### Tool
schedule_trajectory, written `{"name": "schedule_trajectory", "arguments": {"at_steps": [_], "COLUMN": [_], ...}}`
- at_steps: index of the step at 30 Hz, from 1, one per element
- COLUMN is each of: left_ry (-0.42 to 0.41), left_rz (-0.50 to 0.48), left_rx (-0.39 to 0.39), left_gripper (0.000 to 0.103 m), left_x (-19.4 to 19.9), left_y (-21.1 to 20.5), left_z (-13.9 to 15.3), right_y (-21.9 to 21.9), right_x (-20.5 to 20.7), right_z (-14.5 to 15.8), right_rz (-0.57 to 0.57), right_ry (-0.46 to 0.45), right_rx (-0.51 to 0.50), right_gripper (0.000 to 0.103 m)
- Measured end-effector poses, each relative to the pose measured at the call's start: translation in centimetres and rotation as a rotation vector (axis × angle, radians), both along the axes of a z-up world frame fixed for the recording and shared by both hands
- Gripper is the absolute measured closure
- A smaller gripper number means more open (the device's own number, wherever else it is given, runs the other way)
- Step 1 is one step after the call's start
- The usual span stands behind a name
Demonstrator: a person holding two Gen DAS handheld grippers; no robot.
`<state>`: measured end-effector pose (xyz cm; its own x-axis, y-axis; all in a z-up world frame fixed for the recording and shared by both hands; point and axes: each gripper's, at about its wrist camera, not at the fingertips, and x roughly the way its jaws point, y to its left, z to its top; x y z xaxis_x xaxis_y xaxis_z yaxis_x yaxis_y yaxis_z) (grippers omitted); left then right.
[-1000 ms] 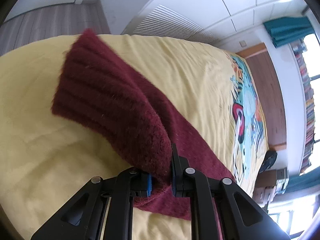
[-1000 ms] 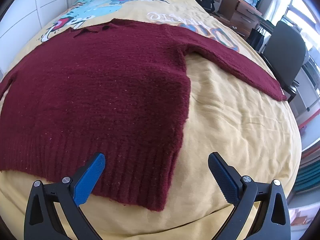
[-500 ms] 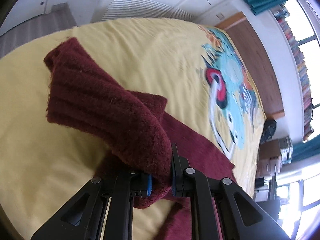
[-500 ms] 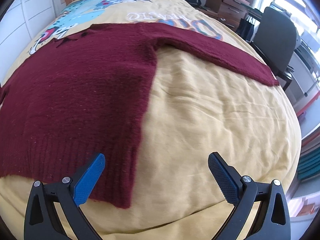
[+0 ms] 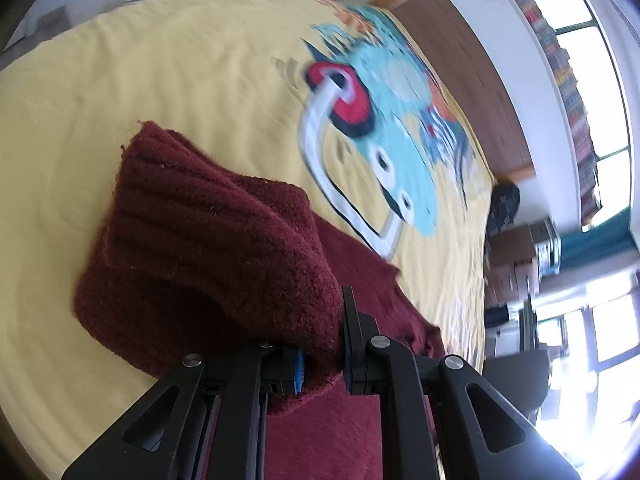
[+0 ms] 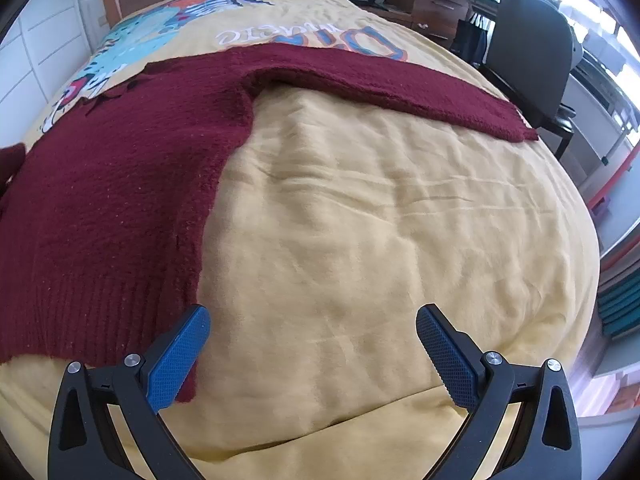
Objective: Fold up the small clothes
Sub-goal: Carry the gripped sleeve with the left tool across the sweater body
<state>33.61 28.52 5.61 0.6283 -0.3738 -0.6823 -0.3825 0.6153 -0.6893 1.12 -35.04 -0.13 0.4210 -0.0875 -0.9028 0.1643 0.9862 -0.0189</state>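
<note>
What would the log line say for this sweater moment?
left hand-held gripper: shut on sweater cuff | right hand-held gripper: open, empty, over bedspread | other sleeve: flat

The left wrist view rides close behind the left gripper (image 5: 322, 364), rolled sideways, looking steeply down across the bed (image 5: 160, 60) toward the headboard and window. The right wrist view sits above the foot edge behind the right gripper (image 6: 308, 340), facing up the bed's length. Both share the maroon sweater (image 6: 120, 168) and the cartoon print (image 5: 384, 120).
</note>
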Motion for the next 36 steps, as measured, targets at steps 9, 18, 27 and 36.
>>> {"name": "schedule_trajectory", "arguments": {"at_steps": [9,18,27,36], "left_ry": [0.007,0.017,0.069,0.087], "left_rz": [-0.212,-0.397,-0.504,-0.518], "left_rx": [0.066,0.094,0.165,0.159], "left_gripper": [0.092,0.092,0.092,0.076], "left_x": [2.9,3.3,2.0,0.3], "left_y": [-10.0,-19.9,-25.3,-24.3], "left_z": [0.0,-1.1,-3.4,-4.3], "right_y": [-0.8,-1.2,-1.1,-1.2], "right_x": [-0.3,-0.6,-0.8,-0.8], "right_z": [-0.5,-0.6,-0.9,-1.1], "right_rz": [-0.011,-0.018,-0.015,-0.019], "right_ry": [0.0,-0.008,-0.008,-0.005], "right_rx": [0.031,0.048,0.056,0.067], "right_gripper": [0.0,0.0,0.0,0.0]}}
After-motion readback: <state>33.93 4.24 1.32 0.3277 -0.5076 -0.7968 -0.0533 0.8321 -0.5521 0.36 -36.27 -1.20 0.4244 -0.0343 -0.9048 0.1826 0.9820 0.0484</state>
